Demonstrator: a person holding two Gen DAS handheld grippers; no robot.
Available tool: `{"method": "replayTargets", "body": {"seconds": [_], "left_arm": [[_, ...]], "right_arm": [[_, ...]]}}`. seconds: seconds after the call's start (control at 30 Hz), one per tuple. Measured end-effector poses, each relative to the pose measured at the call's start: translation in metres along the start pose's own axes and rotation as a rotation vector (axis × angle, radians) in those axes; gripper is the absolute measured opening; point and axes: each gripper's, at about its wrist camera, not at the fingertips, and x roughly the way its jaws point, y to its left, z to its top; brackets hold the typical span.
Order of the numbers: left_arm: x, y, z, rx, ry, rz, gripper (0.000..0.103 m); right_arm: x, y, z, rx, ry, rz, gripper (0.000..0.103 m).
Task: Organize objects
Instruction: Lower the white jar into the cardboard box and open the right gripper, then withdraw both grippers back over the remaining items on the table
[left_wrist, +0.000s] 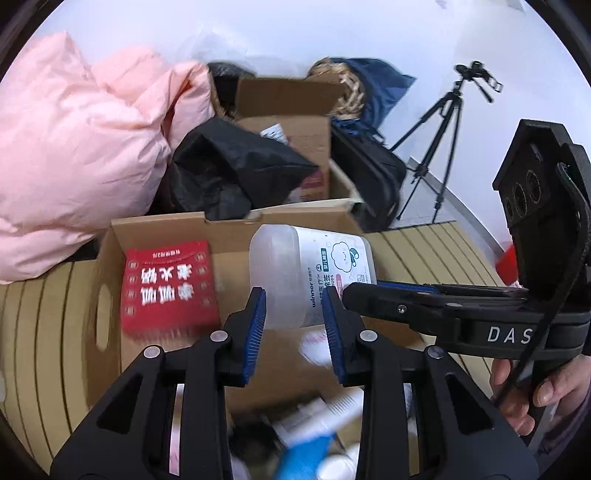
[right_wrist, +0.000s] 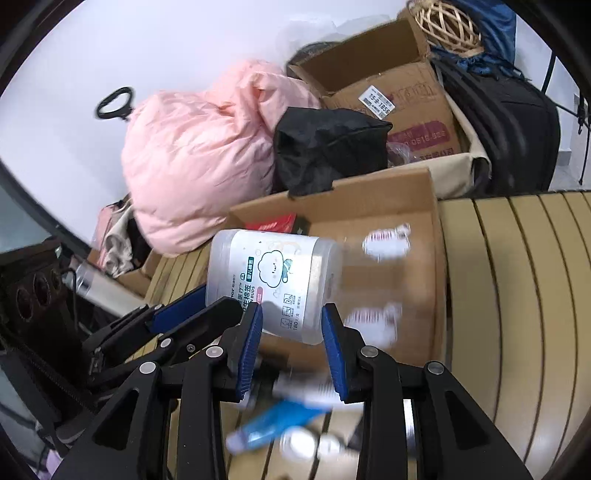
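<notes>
A translucent cotton bud tub (left_wrist: 310, 266) with a white cloud label hangs on its side above an open cardboard box (left_wrist: 159, 221). My left gripper (left_wrist: 293, 295) has its blue pads against the tub's near edge. My right gripper (left_wrist: 354, 291) comes in from the right and clamps the same tub. In the right wrist view the tub (right_wrist: 273, 273) sits between the right gripper's (right_wrist: 291, 314) pads, and the left gripper (right_wrist: 195, 306) pinches its left end. A red printed box (left_wrist: 170, 288) lies inside the cardboard box (right_wrist: 369, 188).
Blurred small items and a blue tube (right_wrist: 277, 421) lie below the grippers. A pink duvet (left_wrist: 74, 147), a black bag (left_wrist: 236, 166) and more cartons crowd behind the box. A tripod (left_wrist: 443, 122) stands at the right. A slatted tabletop (right_wrist: 517, 295) extends rightward.
</notes>
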Motion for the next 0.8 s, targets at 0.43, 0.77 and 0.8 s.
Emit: {"method": "replayTargets", "body": {"seconds": [0.43,0.77,0.8], "left_arm": [[0.092,0.043,0.011,-0.011,0.139,0.117,0.042],[0.017,0.053,-0.013,-0.013,0.075,0.262,0.074],[0.003,0.051,-0.019,-0.013,0.060,0.272,0.079]], "right_arm": [[0.135,-0.033,0.064,0.039,0.137,-0.138,0.038],[0.104,-0.017,0.043,-0.095,0.123,-0.288,0.048],[0.096,-0.015,0.037,-0.117,0.113,-0.330,0.079]]}}
